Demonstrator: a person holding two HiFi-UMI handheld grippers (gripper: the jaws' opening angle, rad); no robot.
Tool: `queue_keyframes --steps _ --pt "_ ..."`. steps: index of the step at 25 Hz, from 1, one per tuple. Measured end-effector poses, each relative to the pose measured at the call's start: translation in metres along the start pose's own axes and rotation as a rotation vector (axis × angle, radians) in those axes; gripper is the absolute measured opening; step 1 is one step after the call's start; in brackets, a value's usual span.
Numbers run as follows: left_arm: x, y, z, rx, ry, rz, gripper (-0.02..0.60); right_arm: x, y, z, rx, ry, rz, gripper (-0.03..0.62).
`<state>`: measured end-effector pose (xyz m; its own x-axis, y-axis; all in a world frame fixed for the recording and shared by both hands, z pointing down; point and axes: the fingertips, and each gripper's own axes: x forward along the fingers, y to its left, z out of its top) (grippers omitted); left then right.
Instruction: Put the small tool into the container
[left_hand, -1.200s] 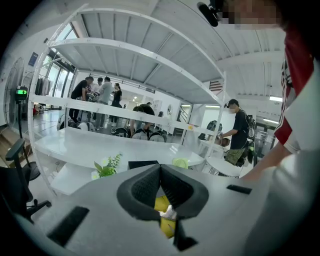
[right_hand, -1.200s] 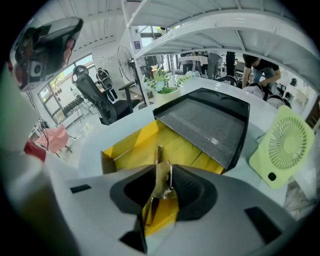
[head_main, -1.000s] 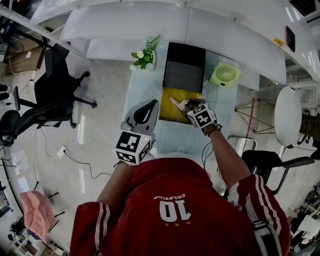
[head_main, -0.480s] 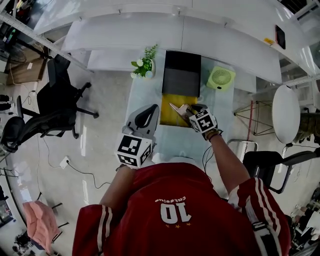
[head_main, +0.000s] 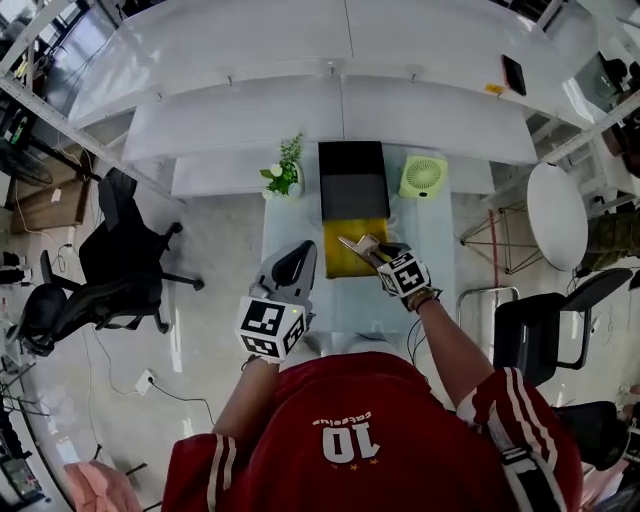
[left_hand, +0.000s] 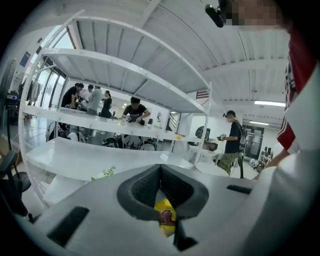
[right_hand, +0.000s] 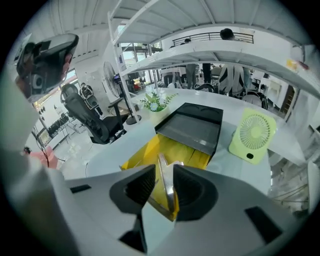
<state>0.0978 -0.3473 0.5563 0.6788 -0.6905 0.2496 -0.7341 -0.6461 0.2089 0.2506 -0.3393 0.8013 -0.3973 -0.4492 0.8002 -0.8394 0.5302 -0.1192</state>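
Not much has moved at the business end. Your head has come up and the view has widened, so more of the white shelving shows. The surface and everything on it sits smaller in the head view. Relative to the right tool, the layout has stayed as it was a second ago. That reads to me as a pause above the drop, not a drop, so the task is still open.

The black box lies ahead of the right tool, at the far end of the surface. The yellow container is directly beneath and just ahead of the tool's tips, butted against the black box's near edge. The green fan stands ahead and to the tool's right. The little plant stands ahead and well to its left.

Your left tool hangs off to the right tool's left, over the left edge of the surface. Its jaws meet at the tips with nothing between them.

Your right tool is only slightly parted, because it is clamped on the small metal wrench. The wrench is held edge-on between the pads, its length poking forward past the tips. It is in the air over the yellow container and not touching it, as far as I can judge. Lower it, then let go.
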Motion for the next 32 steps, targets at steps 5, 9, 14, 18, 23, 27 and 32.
queue_keyframes --steps 5,9,14,18,23,27,32 --pt "-0.017 -0.001 0.01 0.018 0.005 -0.047 -0.003 -0.026 0.016 0.002 0.058 -0.041 -0.043 0.101" --pt "-0.024 -0.004 0.024 0.04 -0.008 -0.077 -0.003 -0.054 0.02 0.019 0.134 -0.123 -0.076 0.1" --pt "-0.036 -0.013 0.041 0.068 -0.025 -0.125 -0.003 -0.098 0.034 0.043 0.208 -0.234 -0.107 0.095" --pt "-0.042 -0.018 0.053 0.078 -0.046 -0.15 -0.003 -0.131 0.044 0.056 0.218 -0.3 -0.139 0.095" --pt "-0.051 -0.023 0.069 0.091 -0.075 -0.175 -0.003 -0.166 0.057 0.066 0.237 -0.369 -0.174 0.094" --pt "-0.062 -0.032 0.074 0.097 -0.089 -0.21 -0.003 -0.191 0.07 0.066 0.248 -0.416 -0.211 0.094" --pt "-0.086 -0.04 0.082 0.107 -0.104 -0.254 -0.003 -0.225 0.093 0.07 0.264 -0.478 -0.264 0.094"
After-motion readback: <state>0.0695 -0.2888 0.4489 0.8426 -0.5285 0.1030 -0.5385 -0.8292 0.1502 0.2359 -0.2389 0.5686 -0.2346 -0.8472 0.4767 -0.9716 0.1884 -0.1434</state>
